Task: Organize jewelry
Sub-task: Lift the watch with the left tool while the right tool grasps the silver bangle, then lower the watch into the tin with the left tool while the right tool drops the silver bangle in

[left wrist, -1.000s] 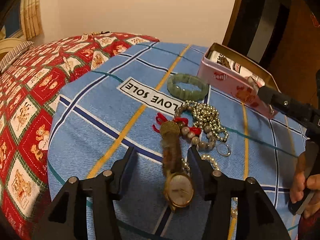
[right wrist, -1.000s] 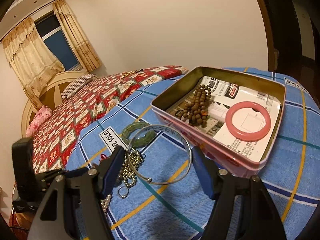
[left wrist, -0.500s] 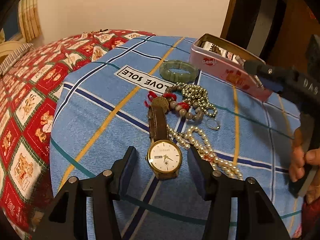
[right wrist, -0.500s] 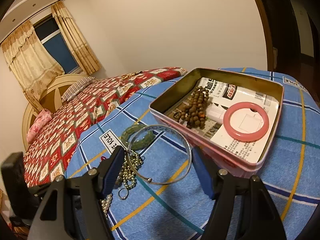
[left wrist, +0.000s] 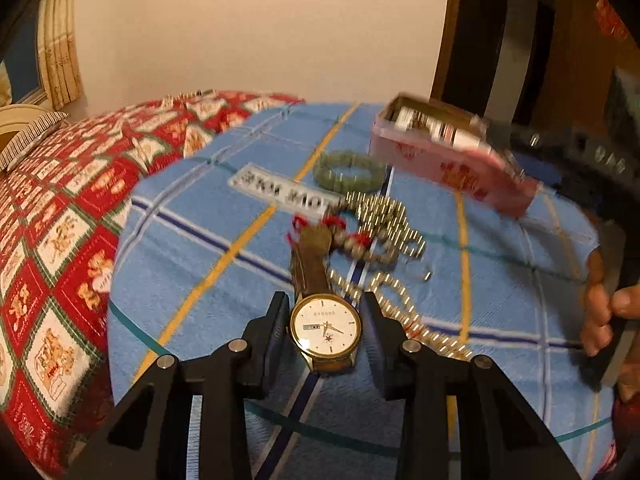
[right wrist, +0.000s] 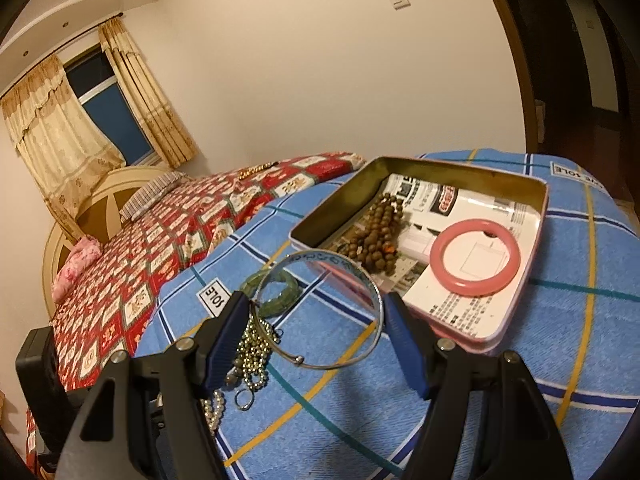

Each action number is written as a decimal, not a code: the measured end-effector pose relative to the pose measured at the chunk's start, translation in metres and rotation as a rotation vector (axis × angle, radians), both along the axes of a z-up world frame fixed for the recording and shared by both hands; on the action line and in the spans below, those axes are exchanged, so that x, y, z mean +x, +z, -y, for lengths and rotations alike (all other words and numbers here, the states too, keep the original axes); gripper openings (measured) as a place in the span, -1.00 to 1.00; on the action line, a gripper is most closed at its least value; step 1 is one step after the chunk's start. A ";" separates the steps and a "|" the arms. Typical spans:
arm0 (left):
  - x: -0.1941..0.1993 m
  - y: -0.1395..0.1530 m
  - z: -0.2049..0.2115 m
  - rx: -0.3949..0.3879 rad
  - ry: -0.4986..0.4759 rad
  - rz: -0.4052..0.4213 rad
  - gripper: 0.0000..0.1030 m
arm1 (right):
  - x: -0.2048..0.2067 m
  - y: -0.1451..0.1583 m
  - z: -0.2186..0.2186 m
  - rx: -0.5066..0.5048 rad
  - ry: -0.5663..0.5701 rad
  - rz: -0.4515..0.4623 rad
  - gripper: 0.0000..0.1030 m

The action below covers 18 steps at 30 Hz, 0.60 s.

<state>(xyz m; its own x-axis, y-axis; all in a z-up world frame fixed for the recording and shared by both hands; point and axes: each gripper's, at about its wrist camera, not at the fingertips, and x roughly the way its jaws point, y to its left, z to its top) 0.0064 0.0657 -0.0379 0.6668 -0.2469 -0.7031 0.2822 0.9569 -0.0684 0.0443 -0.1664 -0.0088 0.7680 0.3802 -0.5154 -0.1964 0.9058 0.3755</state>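
Note:
A gold watch with a white face and brown strap lies between the fingers of my left gripper. The jaws are closing and the pads touch the case on both sides. My right gripper is shut on a thin silver bangle, held just above the blue cloth before the pink tin. In the tin lie a pink bangle and brown wooden beads. The tin also shows at the far right in the left wrist view.
On the blue checked cloth lie a green bracelet, a gold bead chain, grey beads with red tassels and a pearl string. A hand holds the other gripper at right. A red quilt drops off at left.
The left jaws have narrowed onto the watch face, and the watch now sits sharp between them while the cloth blurs. The right gripper keeps the silver bangle, almost unmoved.

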 end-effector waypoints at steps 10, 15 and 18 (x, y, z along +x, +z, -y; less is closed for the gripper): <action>-0.001 0.048 0.022 -0.027 -0.066 0.196 -0.28 | -0.005 0.010 0.014 0.006 -0.089 0.063 0.40; 0.003 0.056 0.027 -0.057 -0.091 0.219 -0.28 | -0.004 0.009 0.019 0.020 -0.111 0.060 0.40; 0.010 0.065 0.036 -0.077 -0.110 0.235 -0.28 | -0.007 0.014 0.021 -0.007 -0.131 0.086 0.40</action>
<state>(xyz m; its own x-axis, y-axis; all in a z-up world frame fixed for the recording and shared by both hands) 0.0163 0.0297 0.0268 0.7754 -0.3739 -0.5089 0.4011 0.9140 -0.0604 0.0376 -0.1870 0.0051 0.8523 0.2702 -0.4479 -0.1074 0.9284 0.3557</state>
